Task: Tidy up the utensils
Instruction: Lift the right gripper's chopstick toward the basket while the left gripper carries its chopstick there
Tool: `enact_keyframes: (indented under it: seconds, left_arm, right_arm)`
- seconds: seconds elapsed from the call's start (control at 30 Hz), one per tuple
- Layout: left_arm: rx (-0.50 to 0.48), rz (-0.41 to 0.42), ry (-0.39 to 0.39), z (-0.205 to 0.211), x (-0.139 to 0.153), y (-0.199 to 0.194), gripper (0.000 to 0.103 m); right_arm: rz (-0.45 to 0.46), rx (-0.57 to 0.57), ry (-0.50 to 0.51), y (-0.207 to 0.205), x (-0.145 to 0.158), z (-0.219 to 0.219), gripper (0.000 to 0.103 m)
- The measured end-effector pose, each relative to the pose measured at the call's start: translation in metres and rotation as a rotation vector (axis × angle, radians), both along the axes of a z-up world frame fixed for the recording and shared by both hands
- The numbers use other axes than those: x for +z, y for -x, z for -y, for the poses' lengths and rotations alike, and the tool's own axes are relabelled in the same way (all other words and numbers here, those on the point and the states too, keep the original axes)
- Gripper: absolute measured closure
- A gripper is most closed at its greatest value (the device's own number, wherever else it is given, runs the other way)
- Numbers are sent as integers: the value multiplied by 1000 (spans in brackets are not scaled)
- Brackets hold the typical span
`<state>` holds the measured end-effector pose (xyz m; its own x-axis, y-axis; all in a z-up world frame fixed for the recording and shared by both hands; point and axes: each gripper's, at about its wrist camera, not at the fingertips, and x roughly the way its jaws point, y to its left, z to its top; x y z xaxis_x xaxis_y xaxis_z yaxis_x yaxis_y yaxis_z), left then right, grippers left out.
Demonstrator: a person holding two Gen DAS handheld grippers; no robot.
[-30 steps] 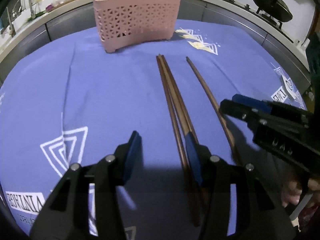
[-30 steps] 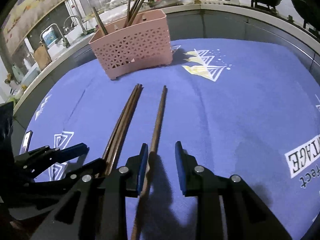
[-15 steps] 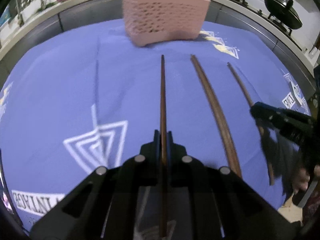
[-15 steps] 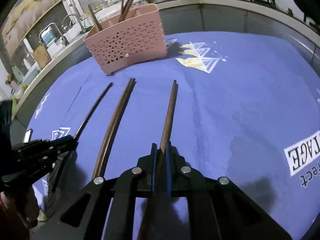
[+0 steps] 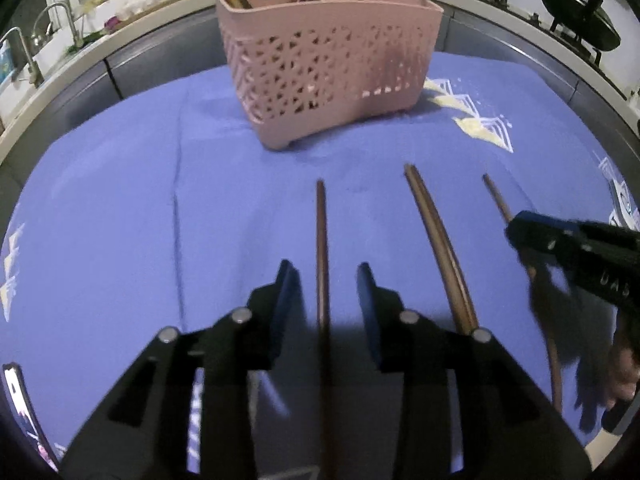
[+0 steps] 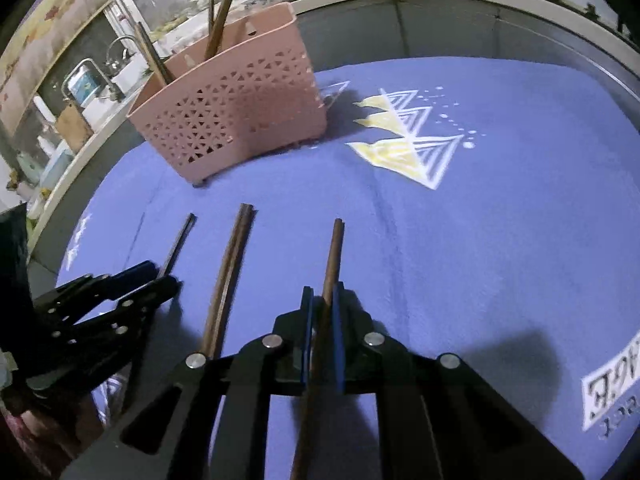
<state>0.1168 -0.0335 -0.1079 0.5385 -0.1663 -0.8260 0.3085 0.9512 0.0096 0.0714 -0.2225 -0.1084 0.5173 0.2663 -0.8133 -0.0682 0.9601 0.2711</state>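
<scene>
Between my right gripper (image 6: 322,304), clenched on it, one chopstick (image 6: 333,256) points to twelve o'clock at the pink basket (image 6: 240,120); my left gripper (image 5: 324,284) straddles another, released.

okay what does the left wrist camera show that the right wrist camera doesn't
Only the left wrist view shows the left gripper head-on, jaws open with a chopstick lying between them, untouched. It also shows woks at the back right.

Only the right wrist view shows the right gripper shut on its chopstick, plus the sink faucet behind the basket.

Both show the pink basket holding sticks, the blue cloth, and two chopsticks lying side by side on it.
</scene>
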Motion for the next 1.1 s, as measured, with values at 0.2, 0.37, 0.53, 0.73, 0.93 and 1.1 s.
enact_keyframes:
  seconds: [0.2, 0.37, 0.53, 0.73, 0.93, 1.1]
  left_arm:
    - [-13, -28, 121, -10, 13, 8, 98]
    - [-54, 118, 253, -34, 75, 31, 98]
    - [-50, 278, 349, -56, 148, 39, 98]
    - [-39, 425, 350, -54, 221, 13, 98]
    - [30, 506, 328, -49, 262, -40, 98]
    - [64, 530, 296, -45, 262, -71, 98]
  right_arm:
    - [28, 67, -47, 8, 15, -13, 97]
    - [250, 135, -96, 32, 73, -25, 97]
    - [426, 125, -171, 31, 130, -24, 98]
    - [544, 102, -212, -12, 198, -30, 98]
    - [626, 82, -151, -61, 249, -47, 98]
    - [591, 75, -74, -98, 245, -61, 98]
